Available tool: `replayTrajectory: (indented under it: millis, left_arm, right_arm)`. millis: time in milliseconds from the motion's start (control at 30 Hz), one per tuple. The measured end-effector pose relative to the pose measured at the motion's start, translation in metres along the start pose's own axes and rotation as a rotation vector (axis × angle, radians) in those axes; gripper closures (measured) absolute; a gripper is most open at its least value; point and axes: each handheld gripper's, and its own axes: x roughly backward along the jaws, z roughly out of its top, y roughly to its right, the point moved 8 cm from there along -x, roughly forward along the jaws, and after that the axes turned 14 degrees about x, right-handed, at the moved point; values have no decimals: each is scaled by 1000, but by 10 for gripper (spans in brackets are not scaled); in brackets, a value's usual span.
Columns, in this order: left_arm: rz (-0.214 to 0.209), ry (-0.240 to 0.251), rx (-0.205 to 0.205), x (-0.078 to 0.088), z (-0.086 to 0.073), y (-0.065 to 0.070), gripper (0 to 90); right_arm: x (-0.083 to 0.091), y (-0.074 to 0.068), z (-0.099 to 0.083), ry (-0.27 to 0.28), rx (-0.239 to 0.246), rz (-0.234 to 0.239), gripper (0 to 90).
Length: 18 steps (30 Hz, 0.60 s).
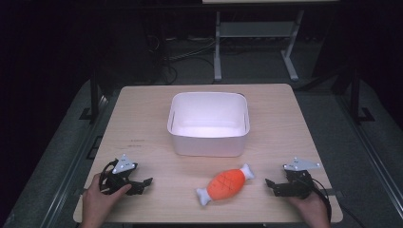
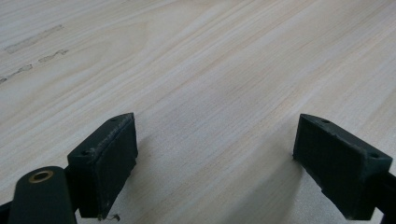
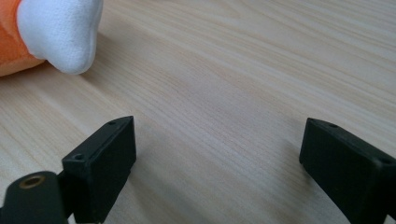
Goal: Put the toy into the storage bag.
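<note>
Meat-on-the-bone toy of soft orange plush with white knobbed ends [image 1: 225,185] lies slantwise on the pale wooden table [image 1: 142,123], near the front edge, between the two tools and just in front of the white plastic bin with rounded corners [image 1: 208,124], not touching it. Nothing grips it, so the work in hand looks like a pick-up, most likely for a drop into the bin. The right gripper [image 1: 274,186] rests low on the table beside the toy's upper white end, jaws spread wide with only bare wood between them; in the right gripper view that white knob [image 3: 60,32] sits off to the upper left of the jaws, apart from them. To do this well, that hand should swing the jaws toward the toy until the plush lies squarely between them, then close across the orange middle rather than on a knob, since the narrow, rounded end would probably slip or let the body droop and swing. Plush gives, so a firm squeeze seems safe. The left gripper [image 1: 143,183] sits well apart on the other side, equally wide and empty, and could steady the lower white end if the toy slides. Lift clear of the bin's near wall before moving over it.
</note>
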Motion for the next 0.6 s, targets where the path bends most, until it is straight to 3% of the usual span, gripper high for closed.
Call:
replayTrajectory:
  millis: [267, 433, 600]
  left_arm:
    - [0, 0, 0, 0, 0, 0, 130]
    - [0, 3, 0, 0, 0, 0, 130]
    - [0, 0, 0, 0, 0, 0, 130]
  right_arm:
    - [1, 0, 0, 7, 11, 7, 139]
    - [7, -5, 5, -9, 25, 15, 252]
    - [17, -17, 16, 33, 67, 49, 549]
